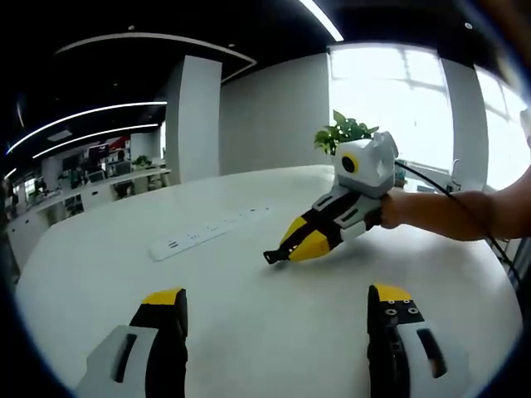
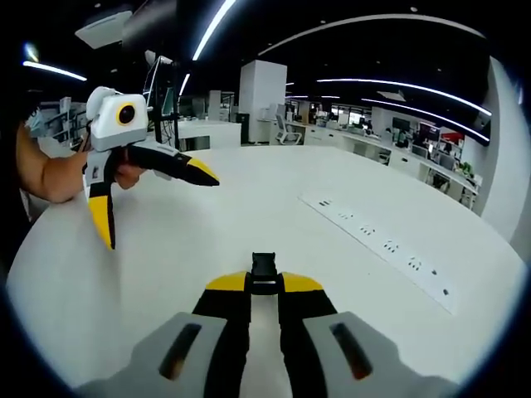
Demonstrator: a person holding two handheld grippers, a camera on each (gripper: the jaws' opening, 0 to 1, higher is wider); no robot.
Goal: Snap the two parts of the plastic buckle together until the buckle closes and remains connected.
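One buckle half [image 2: 264,272] clamped in right tongs [image 2: 264,286], tip fwd for mating; left tongs [image 1: 278,305] wide apart, empty, over worktop [image 1: 249,332].

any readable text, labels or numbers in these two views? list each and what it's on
None readable.
Power strip: socket marks only, no legible print.
Right tool, shut on a black buckle part: no lettering visible.
Left tool, open: no lettering visible.
Background office signs: too small and blurred to read.
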